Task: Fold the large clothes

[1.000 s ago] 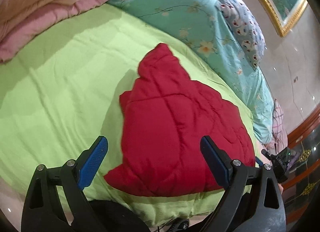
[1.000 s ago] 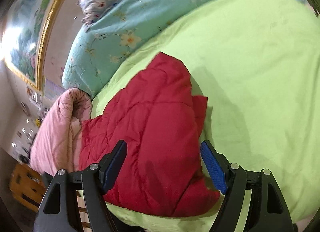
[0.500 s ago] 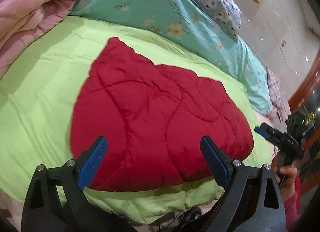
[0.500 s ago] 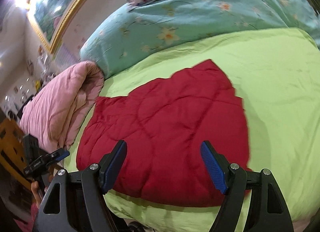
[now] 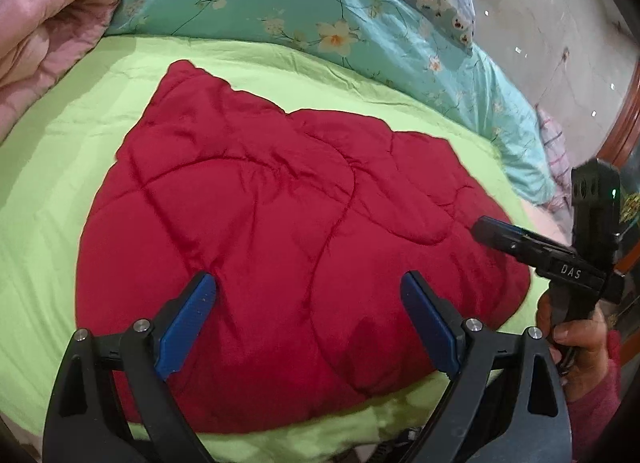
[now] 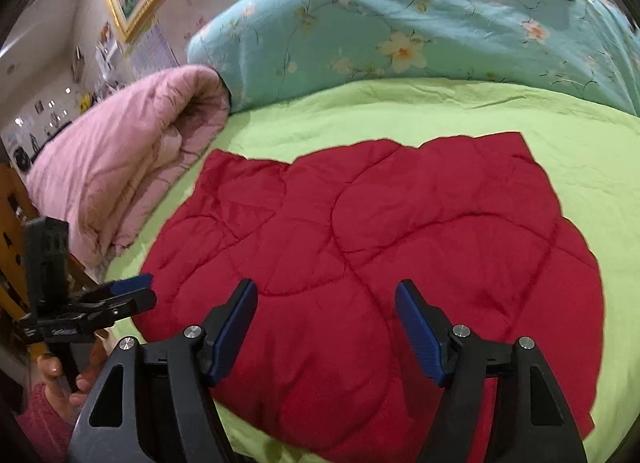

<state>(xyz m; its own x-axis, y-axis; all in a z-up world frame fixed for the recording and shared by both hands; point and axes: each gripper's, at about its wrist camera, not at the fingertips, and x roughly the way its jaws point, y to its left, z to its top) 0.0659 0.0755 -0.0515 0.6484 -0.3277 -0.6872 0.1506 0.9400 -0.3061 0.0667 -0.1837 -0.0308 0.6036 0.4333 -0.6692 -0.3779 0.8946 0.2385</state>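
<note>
Both wrist cameras look steeply down from close above, sharing the red quilt [image 5: 280, 223] on the green sheet [image 6: 400, 111].

Red quilted garment [image 6: 400, 247] (flat) on green bedsheet [image 6: 360, 111]

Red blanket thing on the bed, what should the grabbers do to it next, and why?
Probably lower both grippers onto the near edge of the red quilted garment and pinch it. It lies spread flat on the green sheet, and neither the left gripper nor the right gripper holds anything; the right one's jaws are closing on empty air.
</note>
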